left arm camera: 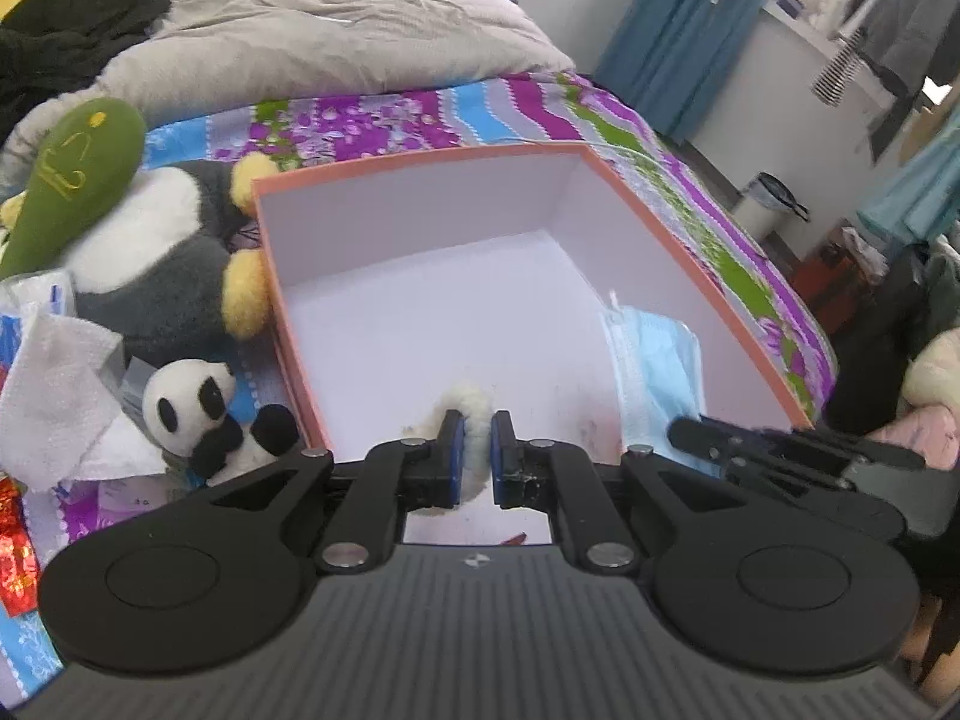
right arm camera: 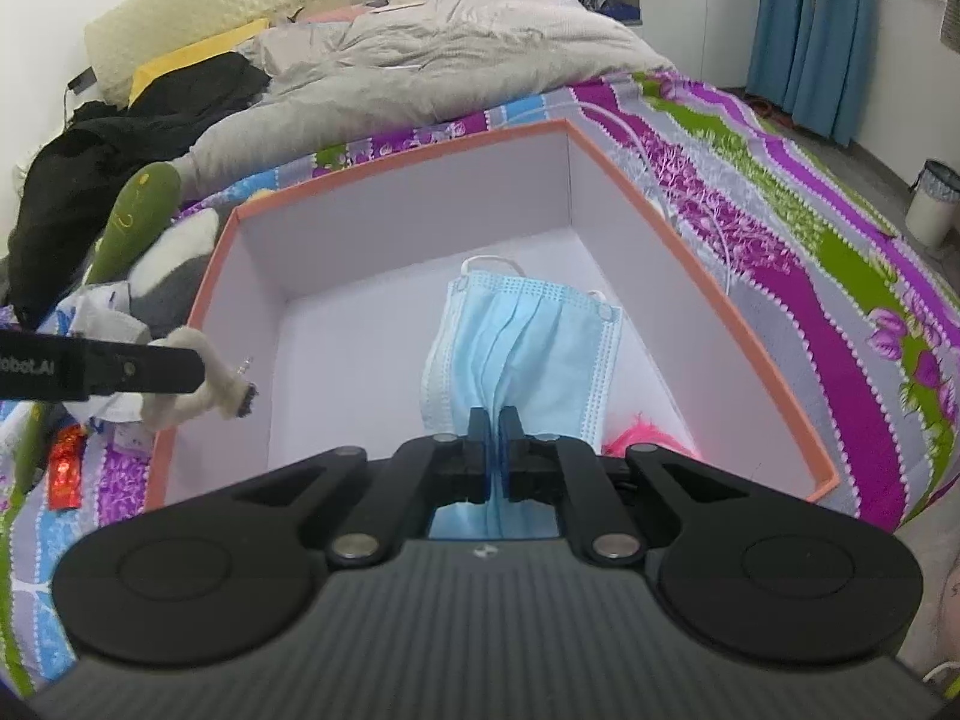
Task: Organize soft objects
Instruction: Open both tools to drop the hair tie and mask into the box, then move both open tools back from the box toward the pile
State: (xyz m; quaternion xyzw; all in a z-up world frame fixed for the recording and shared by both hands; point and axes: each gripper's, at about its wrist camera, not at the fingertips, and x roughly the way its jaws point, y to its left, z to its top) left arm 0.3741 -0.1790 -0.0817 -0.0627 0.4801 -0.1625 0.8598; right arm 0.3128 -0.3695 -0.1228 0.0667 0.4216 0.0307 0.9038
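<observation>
Left tool (left arm camera: 475, 438) clenched on a cream fuzzy loop (left arm camera: 468, 405), at the near-left rim of the orange-rimmed box (right arm camera: 384, 165) on the bed. Right tool (right arm camera: 494, 420) clenched on a blue face mask (right arm camera: 528, 336) hanging inside the box. Step: depositing. Next, probably: lower, release both.

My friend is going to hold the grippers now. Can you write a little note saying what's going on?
Left gripper: shut on a fluffy white ring, held over the near left part of the box.
Right gripper: shut on the blue face mask, hanging inside the box on its right.
Done: something pink and fuzzy already lies in the box.
Left: let go of both, then fetch the panda, the penguin and the green plush from the bed beside the box.
</observation>
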